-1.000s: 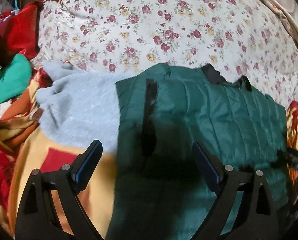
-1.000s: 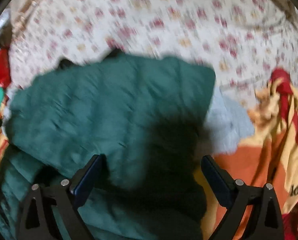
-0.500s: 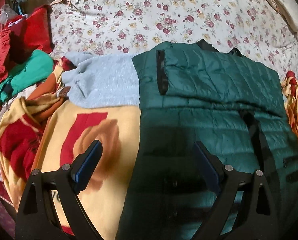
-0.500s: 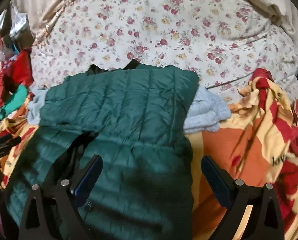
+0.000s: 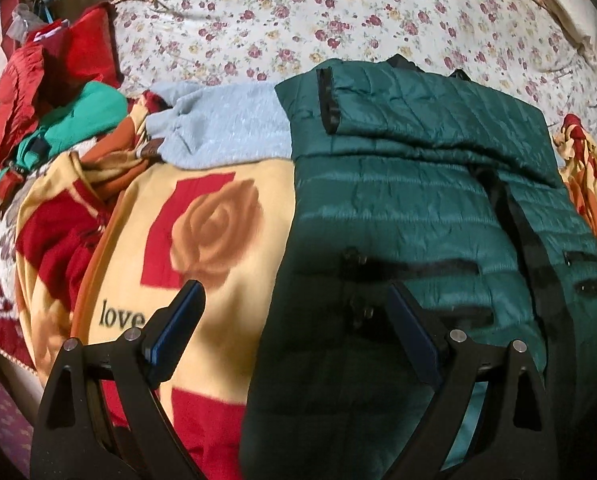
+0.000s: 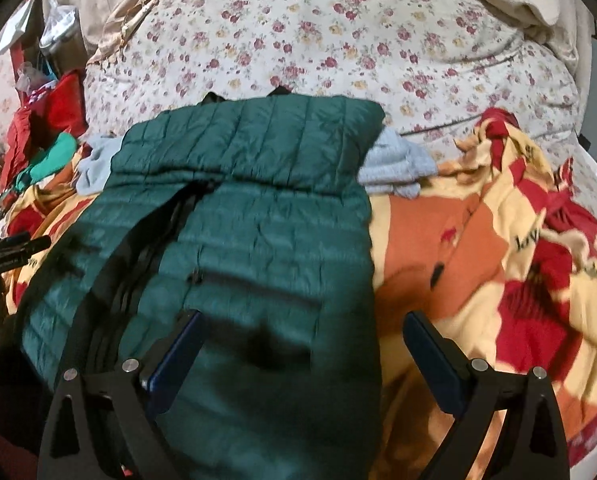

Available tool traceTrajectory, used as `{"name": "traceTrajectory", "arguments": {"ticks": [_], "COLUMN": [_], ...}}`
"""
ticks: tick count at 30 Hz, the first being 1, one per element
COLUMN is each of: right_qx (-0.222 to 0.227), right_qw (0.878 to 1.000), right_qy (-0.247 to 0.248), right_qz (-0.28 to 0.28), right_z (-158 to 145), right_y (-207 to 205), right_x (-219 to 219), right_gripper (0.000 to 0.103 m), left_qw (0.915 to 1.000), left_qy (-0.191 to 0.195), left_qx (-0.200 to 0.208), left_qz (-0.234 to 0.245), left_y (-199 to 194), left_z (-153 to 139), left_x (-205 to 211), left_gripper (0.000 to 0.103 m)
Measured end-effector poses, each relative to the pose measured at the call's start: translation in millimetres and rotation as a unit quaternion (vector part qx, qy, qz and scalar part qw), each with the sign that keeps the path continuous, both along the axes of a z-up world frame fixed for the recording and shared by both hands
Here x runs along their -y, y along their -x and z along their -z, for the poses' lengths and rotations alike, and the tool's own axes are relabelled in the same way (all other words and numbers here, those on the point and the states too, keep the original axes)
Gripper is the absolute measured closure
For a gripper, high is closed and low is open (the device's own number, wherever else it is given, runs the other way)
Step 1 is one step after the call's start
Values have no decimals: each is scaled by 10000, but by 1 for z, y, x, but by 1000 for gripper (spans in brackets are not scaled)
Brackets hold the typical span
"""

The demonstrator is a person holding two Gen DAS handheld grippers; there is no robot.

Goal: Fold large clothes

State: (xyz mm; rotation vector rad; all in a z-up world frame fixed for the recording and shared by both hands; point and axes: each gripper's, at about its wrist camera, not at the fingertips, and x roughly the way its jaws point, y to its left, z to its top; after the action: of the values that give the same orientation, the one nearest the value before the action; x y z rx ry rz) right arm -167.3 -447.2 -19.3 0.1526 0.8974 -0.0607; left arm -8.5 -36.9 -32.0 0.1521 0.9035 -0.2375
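A home bedroom: beyond the jaws lies a bed with a floral sheet [image 5: 338,20], a rose-print blanket [image 5: 202,240] and heaped clothes [image 5: 58,92].

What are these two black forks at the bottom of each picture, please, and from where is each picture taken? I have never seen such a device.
No robot is here. A person holds a two-finger gripper in each hand, and a small wide-angle camera on each gripper looks forward along its fingers. One picture comes from the left gripper, the other from the right gripper. The black forks are those fingers, with blue pads. Both grippers are open and hold nothing.

On the bed lies a dark green quilted jacket, its top part folded down over the body. Under it lie a light grey garment and a yellow and red rose blanket. Behind is a flowered bedsheet. At the left lies a heap of red and green clothes.
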Motion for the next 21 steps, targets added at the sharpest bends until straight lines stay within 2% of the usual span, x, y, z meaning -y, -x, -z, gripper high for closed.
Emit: {"name": "traceTrajectory", "arguments": {"ticks": [8,13,21], "right_qx": [-318,-531,-729], "right_qw": [9992,9985,9953], "right_qy": [-227,-132,-632], "right_qz": [-29,-77,-30], "right_z": [14,22,42], "right_y": [38,53,50], "right_x": [8,10,18], "right_gripper": [5,5,5], "left_qw": [9997,9975,9886], "left_qy": [76,419,929], "left_qx": [-229,-559,-1176], "left_qz": [-57,-97,-130], "left_y": [14,20,27], "left_z": [9,15,31], "left_x": [-15,-30,-49], "left_gripper": [12,12,12]}}
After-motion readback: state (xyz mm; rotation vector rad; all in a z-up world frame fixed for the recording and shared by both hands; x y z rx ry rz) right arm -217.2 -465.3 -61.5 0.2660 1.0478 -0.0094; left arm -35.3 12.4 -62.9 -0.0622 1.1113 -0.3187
